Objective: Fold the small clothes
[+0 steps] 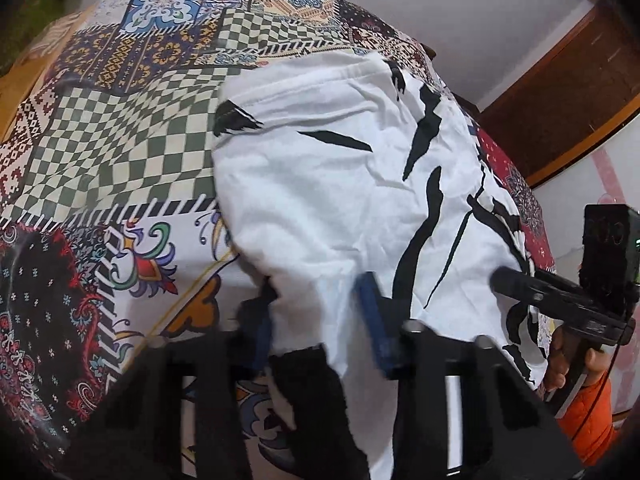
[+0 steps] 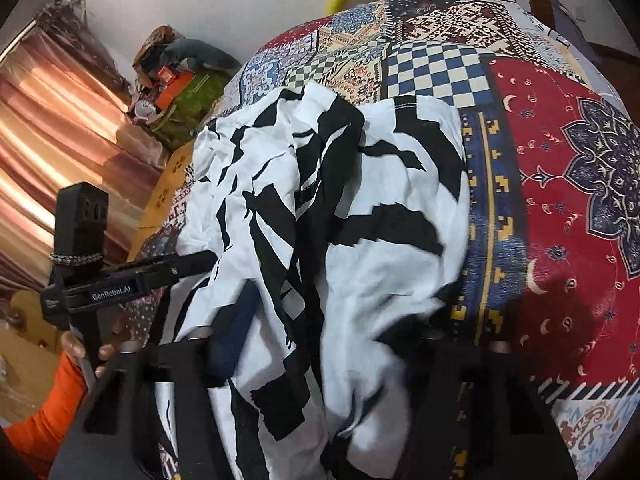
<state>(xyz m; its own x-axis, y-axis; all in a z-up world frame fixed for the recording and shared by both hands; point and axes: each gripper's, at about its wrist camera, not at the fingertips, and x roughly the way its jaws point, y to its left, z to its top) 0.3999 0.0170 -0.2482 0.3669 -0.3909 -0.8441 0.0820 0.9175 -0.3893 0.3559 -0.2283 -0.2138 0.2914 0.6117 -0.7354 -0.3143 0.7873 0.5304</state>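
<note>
The white, black-streaked T-shirt [image 1: 340,184] lies rumpled on the patchwork bedspread [image 1: 120,128]. Left gripper [image 1: 320,320] and right gripper [image 2: 320,344] pinch its near edge. Likely light, limp, best held by hems.

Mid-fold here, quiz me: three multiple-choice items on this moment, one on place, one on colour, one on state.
1. The garment lies on:
A. a patchwork-print bedspread
B. bare wood
C. a steel tray

2. The garment's colours:
A. red and yellow
B. white with black marks
C. plain blue

3. The left tool is:
A. hanging away from the cloth
B. lying on the floor
C. at the garment's near edge, cloth between its fingers

Answers: 1 A, the print shows around the cloth. 2 B, both views show it. 3 C, white cloth runs between the blue pads.
</note>
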